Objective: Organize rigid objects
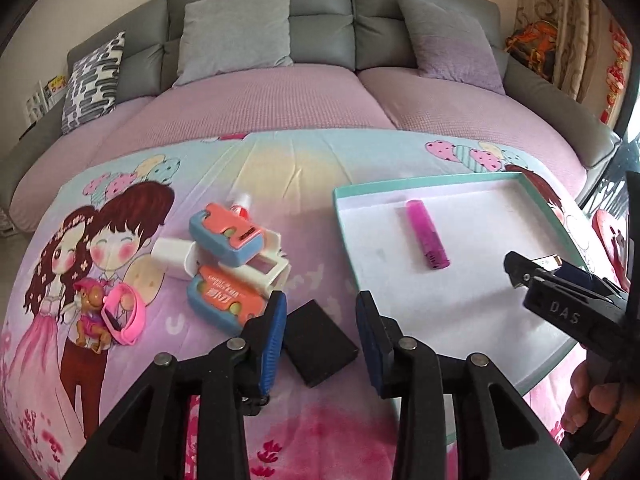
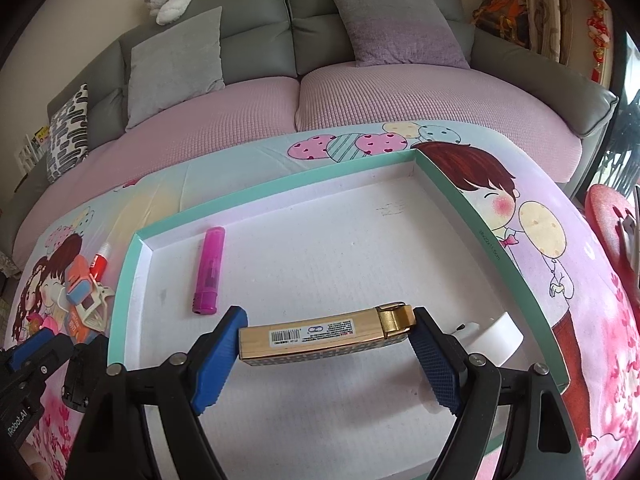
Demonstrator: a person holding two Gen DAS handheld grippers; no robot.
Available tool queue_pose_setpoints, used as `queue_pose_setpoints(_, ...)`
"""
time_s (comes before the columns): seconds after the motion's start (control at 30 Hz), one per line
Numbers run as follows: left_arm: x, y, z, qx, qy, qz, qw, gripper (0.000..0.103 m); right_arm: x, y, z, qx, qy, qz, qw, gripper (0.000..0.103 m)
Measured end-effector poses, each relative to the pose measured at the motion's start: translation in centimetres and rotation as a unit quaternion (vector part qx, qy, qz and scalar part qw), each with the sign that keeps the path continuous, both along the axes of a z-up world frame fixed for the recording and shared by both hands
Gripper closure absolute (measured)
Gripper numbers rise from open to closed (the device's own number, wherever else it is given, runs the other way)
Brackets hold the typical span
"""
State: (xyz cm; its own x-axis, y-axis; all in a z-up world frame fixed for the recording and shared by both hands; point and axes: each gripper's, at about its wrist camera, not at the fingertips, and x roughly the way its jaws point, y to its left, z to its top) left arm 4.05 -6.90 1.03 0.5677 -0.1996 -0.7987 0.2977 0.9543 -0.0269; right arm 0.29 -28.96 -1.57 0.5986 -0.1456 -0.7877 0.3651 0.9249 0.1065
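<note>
Right wrist view: right gripper jaws clamp one gold lighter lengthwise over the teal-rimmed tray, which holds one pink lighter, while left gripper jaws stand released above one black block.

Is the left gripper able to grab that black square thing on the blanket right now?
Probably yes. The black square lies flat on the blanket just ahead of the left gripper, between its open fingers, with nothing on top. The toy pile sits off to one side, so the way looks free.
</note>
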Motion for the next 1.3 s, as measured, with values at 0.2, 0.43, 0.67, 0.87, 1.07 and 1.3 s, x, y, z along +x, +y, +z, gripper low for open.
queue_pose_setpoints(0.2,0.3,3.0,-1.5,-0.006,0.041,0.036,0.9985,0.065,0.2,0.3,-0.2,0.001,0.005,0.003,1.0,0.019)
queue_pose_setpoints(0.43,0.2,0.8,-2.6,0.02,0.044,0.0,0.9988,0.041,0.3,0.5,-0.4,-0.001,0.009,0.009,1.0,0.019)
queue_pose_setpoints(0.67,0.6,3.0,-2.2,0.037,0.041,0.029,0.9981,0.034,0.3,0.4,-0.5,0.003,0.011,0.009,1.0,0.019)
queue_pose_setpoints(0.87,1.4,4.4,-3.9,0.063,0.063,0.05,0.9948,0.044,0.4,0.4,-0.7,0.004,0.014,0.011,1.0,0.019)
queue_pose_setpoints(1.07,1.7,2.7,-5.5,0.06,0.074,0.02,0.9953,0.073,0.4,0.4,-0.7,0.003,0.016,0.011,1.0,0.019)
queue_pose_setpoints(1.3,0.9,3.6,-1.6,0.042,0.02,0.041,0.9981,0.074,0.4,0.4,-0.7,0.003,0.015,0.011,1.0,0.019)
